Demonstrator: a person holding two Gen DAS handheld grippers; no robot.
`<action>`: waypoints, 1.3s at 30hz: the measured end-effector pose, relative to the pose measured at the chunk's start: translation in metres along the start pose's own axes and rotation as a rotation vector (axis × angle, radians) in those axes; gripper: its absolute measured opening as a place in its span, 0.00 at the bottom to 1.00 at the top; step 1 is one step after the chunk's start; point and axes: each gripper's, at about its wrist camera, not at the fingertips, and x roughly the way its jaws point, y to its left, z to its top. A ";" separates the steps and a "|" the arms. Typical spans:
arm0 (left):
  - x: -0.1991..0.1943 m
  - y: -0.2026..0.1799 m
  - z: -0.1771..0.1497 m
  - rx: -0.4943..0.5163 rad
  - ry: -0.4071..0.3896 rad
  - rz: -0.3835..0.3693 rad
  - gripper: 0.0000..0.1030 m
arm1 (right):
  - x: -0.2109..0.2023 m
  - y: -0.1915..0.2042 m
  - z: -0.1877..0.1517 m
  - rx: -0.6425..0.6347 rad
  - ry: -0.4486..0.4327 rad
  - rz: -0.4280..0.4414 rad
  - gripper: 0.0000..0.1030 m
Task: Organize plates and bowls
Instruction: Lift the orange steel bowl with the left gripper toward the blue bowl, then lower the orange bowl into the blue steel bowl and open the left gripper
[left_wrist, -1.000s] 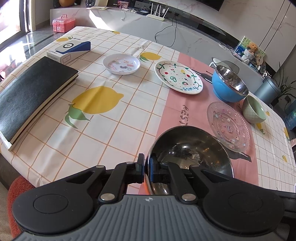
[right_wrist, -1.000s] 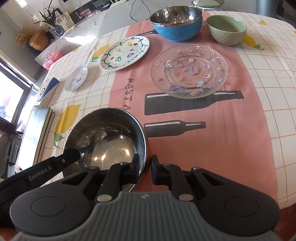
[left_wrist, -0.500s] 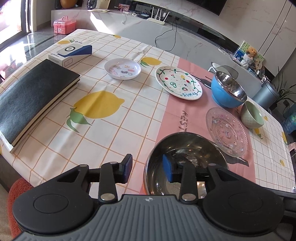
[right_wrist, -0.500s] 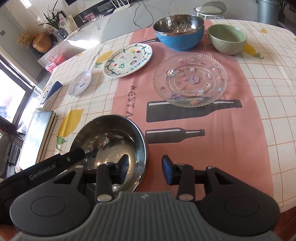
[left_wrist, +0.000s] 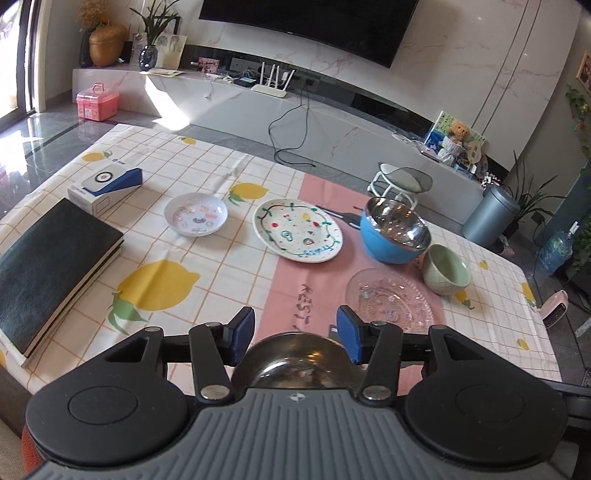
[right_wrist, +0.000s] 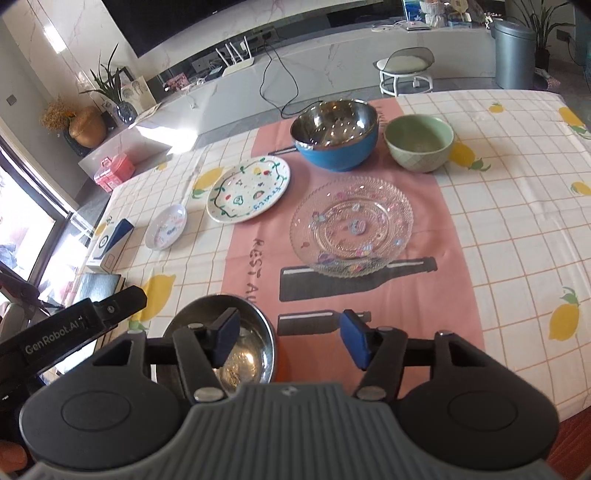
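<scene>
Both the left gripper (left_wrist: 295, 338) and the right gripper (right_wrist: 288, 339) are held wide apart, gripping nothing. The shiny round stainless-steel bowl (right_wrist: 245, 354) is seen resting on the tablecloth (right_wrist: 498, 236) at the near edge.

Left wrist view: the camera is looking forward along the left gripper (left_wrist: 295, 338) from the near table edge, facing the TV wall, close above the steel bowl (left_wrist: 295, 360). Right wrist view: the camera is sitting behind the right gripper (right_wrist: 288, 341), facing the same way but angled leftward. Both views are sharing the steel bowl, glass plate (left_wrist: 393, 304) (right_wrist: 351, 225), painted plate (left_wrist: 297, 230) (right_wrist: 248, 194) and blue bowl (left_wrist: 393, 230) (right_wrist: 336, 134).
</scene>
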 end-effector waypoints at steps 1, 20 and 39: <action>0.001 -0.005 0.002 0.006 0.001 -0.015 0.57 | -0.004 -0.003 0.003 0.007 -0.013 -0.003 0.59; 0.063 -0.080 0.049 0.054 0.095 -0.153 0.57 | -0.009 -0.092 0.062 0.182 -0.116 -0.080 0.59; 0.154 -0.097 0.123 0.047 0.137 -0.081 0.58 | 0.070 -0.086 0.166 0.041 -0.107 -0.099 0.58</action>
